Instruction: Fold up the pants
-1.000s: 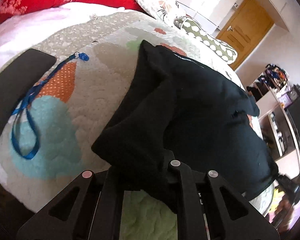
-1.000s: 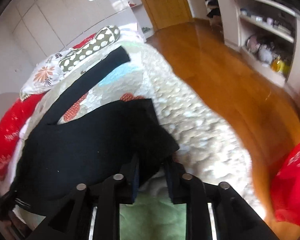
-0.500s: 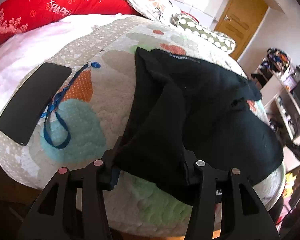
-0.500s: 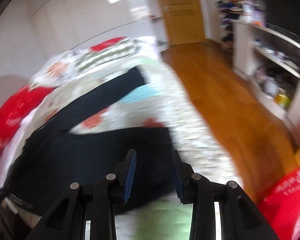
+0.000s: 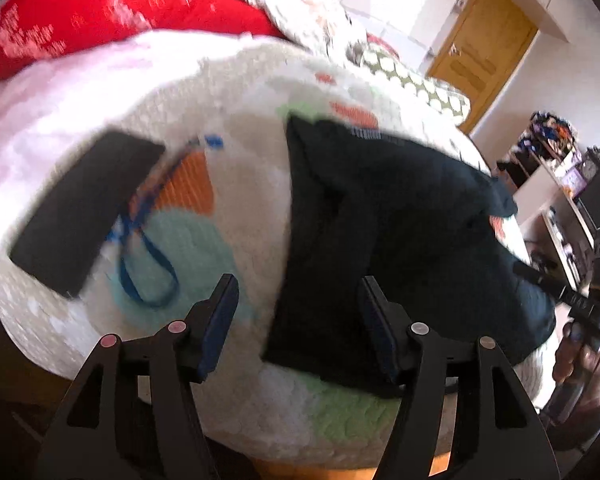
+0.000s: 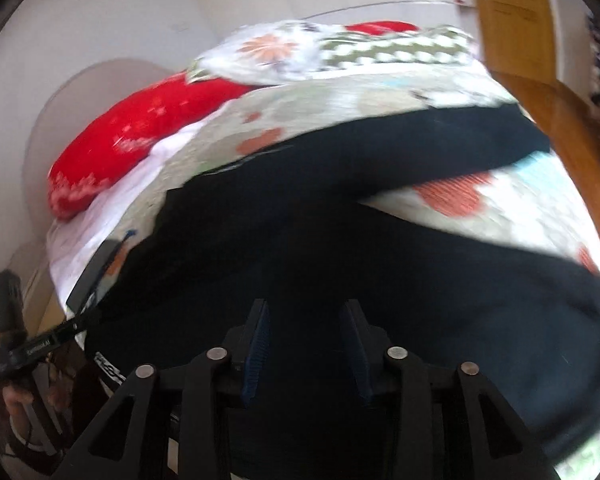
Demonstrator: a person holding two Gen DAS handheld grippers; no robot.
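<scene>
The black pants [image 5: 380, 216] lie spread on the patterned quilt of the bed [image 5: 244, 152]. In the left wrist view the near hem lies flat at the bed's front edge. My left gripper [image 5: 298, 300] is open and empty, its jaws wide apart, just in front of that hem. In the right wrist view the pants [image 6: 340, 248] fill the middle, one leg stretching away to the right. My right gripper [image 6: 306, 324] is open and empty above the dark cloth. Both views are blurred by motion.
A black phone [image 5: 84, 208] with a blue lanyard [image 5: 148, 256] lies on the quilt at left. A red pillow [image 5: 112, 12] and patterned pillows [image 6: 332, 50] sit at the bed's head. A wooden door [image 5: 480, 52], shelves [image 5: 560, 200] and wooden floor [image 6: 572, 120] lie beyond.
Both grippers have let go of the pants and opened. The left one pulled back from the hem, which now lies flat. The right one swung left over the pants.
</scene>
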